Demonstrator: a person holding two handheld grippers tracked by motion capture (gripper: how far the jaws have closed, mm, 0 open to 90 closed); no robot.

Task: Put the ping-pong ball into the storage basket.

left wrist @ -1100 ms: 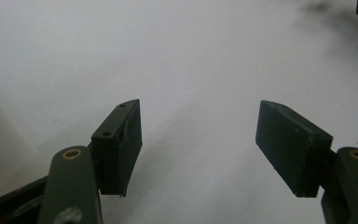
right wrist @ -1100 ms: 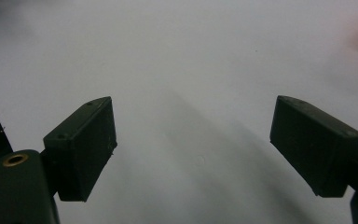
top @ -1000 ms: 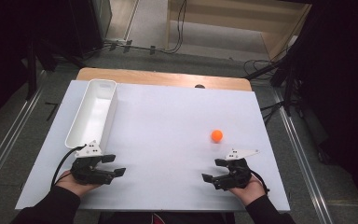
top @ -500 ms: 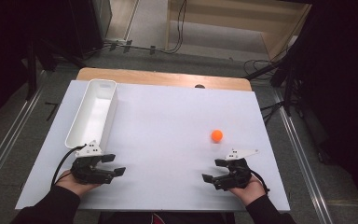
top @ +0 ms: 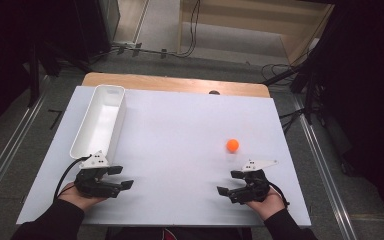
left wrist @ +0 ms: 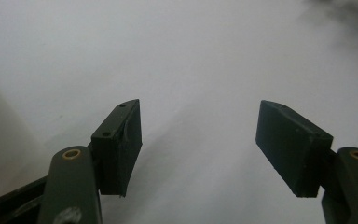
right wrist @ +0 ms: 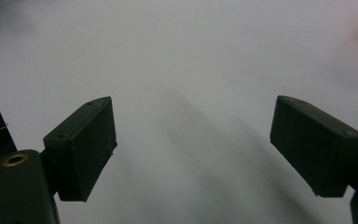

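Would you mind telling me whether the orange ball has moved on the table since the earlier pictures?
No. The orange ball lies in the same spot on the white table top, right of the white bin and ahead of the right gripper.

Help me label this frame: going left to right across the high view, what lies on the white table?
Left claw → white bin → right claw → orange ball.

Orange ball (top: 232,145), white tray (top: 99,122), seemingly plain.
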